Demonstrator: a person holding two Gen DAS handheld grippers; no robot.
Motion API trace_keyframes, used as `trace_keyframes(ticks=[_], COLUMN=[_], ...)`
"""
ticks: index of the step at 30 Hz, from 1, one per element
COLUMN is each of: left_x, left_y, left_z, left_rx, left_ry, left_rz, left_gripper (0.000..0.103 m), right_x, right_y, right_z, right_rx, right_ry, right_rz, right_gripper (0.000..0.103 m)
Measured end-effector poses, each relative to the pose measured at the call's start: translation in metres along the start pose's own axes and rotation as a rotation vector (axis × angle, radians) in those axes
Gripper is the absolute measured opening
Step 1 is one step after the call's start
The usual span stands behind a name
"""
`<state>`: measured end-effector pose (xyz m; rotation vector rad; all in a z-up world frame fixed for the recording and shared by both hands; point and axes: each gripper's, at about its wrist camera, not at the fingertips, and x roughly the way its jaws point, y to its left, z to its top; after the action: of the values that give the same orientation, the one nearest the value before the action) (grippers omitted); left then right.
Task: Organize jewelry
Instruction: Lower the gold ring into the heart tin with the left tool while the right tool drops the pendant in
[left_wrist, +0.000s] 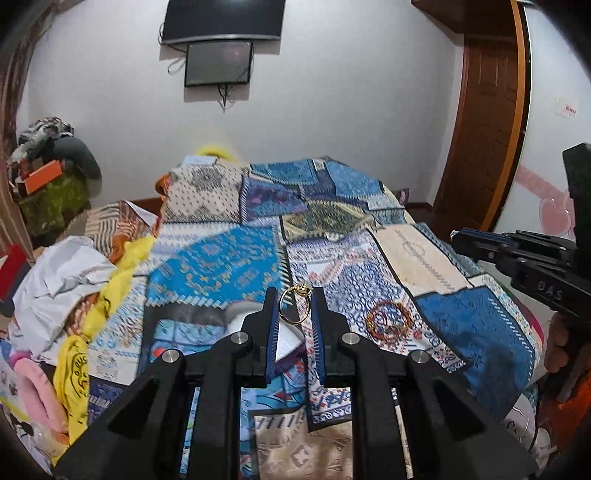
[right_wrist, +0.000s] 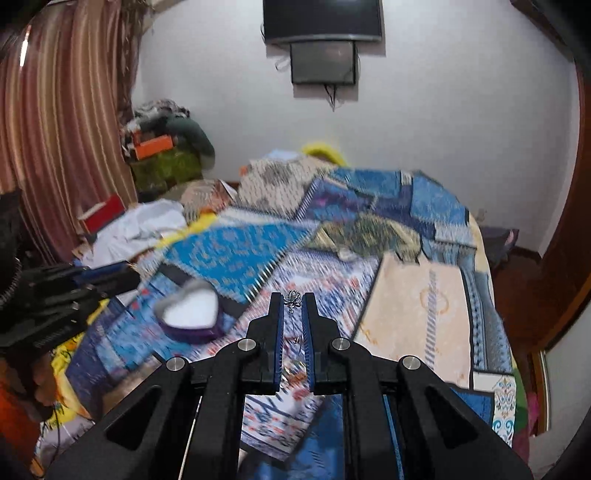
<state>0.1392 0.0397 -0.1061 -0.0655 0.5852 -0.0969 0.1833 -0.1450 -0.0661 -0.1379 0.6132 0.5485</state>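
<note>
A gold ring (left_wrist: 291, 304) is pinched between the blue pads of my left gripper (left_wrist: 294, 297), which is shut on it and held above the patterned bedspread (left_wrist: 221, 258). My right gripper (right_wrist: 293, 301) is shut on a small silver pendant (right_wrist: 292, 296), and a thin chain (right_wrist: 295, 339) hangs down between its fingers. A purple heart-shaped box (right_wrist: 190, 310) with a white lining lies open on the bed to the left of it. In the left wrist view, part of that box (left_wrist: 288, 341) shows behind my fingers. A beaded bracelet (left_wrist: 388, 319) lies on the bedspread to the right. Each gripper shows at the edge of the other's view: the right gripper (left_wrist: 458, 236), the left gripper (right_wrist: 129, 273).
Crumpled white and yellow cloths (left_wrist: 74, 280) are heaped along the bed's left side. Striped curtains (right_wrist: 62, 147) and a stack of clothes and boxes (right_wrist: 166, 147) stand at the far left. A television (left_wrist: 221, 18) hangs on the wall ahead, and a wooden door (left_wrist: 487, 129) is at the right.
</note>
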Motion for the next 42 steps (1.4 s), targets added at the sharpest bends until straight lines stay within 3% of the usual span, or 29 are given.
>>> trace_keyframes(ticks=[9,18,29,42], left_x=[-0.013,-0.006,0.031,0.080], left_y=[0.021,0.043,0.069,0.069], left_z=[0.010,0.008,-0.014,-0.041], left_rx=[-0.017,-0.031,-0.080,-0.065], left_ry=[-0.043,-0.029,0.068,0.201], left_rz=[0.027,0.055,0.051,-0.050], left_gripper=[0.016,0.016,0.016,0.016], right_x=[-0.003,0.028,0.079,0.131], right_y=[0.037,0.070,0.090,0.092], right_z=[0.023,0.031,0.024,0.002], right_rx=[-0.017,-0.036,-0.046,-0.015], right_ry=[-0.076,-0.055,0.057,0.225], right_rz=[0.064,0.152,0.196,0.203], right_gripper=[0.009,0.009,0.009,0.009])
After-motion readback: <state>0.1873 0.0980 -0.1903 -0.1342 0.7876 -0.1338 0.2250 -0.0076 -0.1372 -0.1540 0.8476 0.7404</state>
